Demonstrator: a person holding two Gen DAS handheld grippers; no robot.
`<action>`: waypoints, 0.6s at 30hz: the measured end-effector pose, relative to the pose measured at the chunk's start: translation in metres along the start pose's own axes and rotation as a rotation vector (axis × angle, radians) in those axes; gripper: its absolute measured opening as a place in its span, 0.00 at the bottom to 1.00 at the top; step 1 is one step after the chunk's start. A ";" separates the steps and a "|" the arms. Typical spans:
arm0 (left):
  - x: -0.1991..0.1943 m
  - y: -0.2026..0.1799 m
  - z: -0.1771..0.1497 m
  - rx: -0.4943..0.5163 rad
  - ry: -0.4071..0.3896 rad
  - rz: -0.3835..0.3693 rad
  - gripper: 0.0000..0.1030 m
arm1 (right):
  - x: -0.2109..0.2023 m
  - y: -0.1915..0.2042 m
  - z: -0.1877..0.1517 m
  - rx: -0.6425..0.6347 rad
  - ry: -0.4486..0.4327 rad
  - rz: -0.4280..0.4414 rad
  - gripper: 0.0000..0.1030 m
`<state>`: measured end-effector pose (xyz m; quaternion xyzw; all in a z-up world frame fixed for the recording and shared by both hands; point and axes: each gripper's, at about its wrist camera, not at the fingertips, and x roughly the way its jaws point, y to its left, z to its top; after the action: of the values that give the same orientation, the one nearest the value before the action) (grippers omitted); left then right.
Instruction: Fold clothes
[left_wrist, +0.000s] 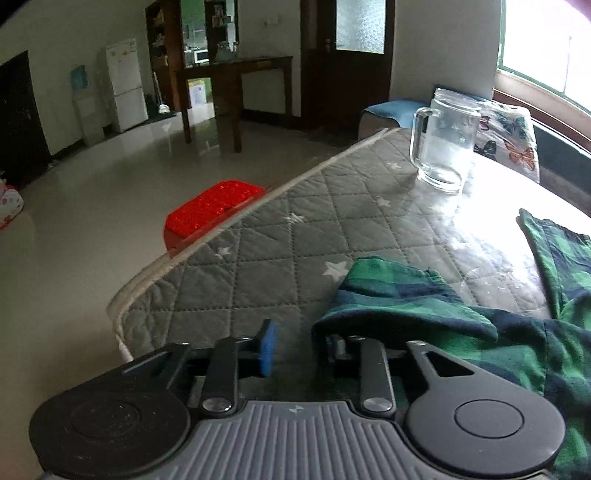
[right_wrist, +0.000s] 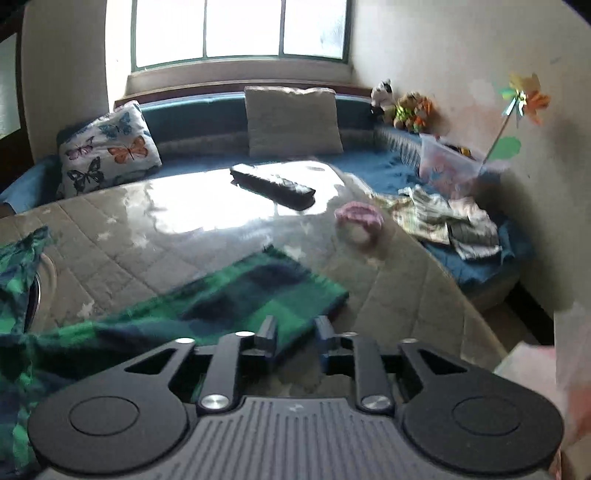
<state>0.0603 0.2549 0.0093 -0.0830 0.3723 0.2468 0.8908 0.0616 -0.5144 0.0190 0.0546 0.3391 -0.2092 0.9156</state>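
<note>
- The green plaid garment lies on the quilted surface, its folded edge draped over the right finger of the left gripper; the blue-padded left finger stands clear of the cloth.
- Left fingers: partly apart, nothing pinched between them.
- In the right wrist view, the garment's corner lies just ahead of and under the right gripper (view blurred).
- Right fingers: a narrow gap, cloth below it, not clamped.
- A glass mug stands well beyond the left fingers.
</note>
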 end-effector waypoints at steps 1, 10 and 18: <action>-0.001 0.001 0.000 -0.002 -0.004 0.014 0.48 | 0.002 0.003 0.002 -0.011 -0.002 0.013 0.24; 0.006 0.021 0.006 -0.064 0.015 0.061 0.69 | 0.047 0.022 -0.001 -0.050 0.084 0.063 0.34; 0.022 0.059 0.010 -0.351 0.092 -0.004 0.71 | 0.051 0.018 -0.001 -0.051 0.088 0.049 0.35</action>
<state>0.0506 0.3179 0.0031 -0.2491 0.3637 0.3023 0.8451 0.1033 -0.5155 -0.0148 0.0486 0.3830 -0.1754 0.9057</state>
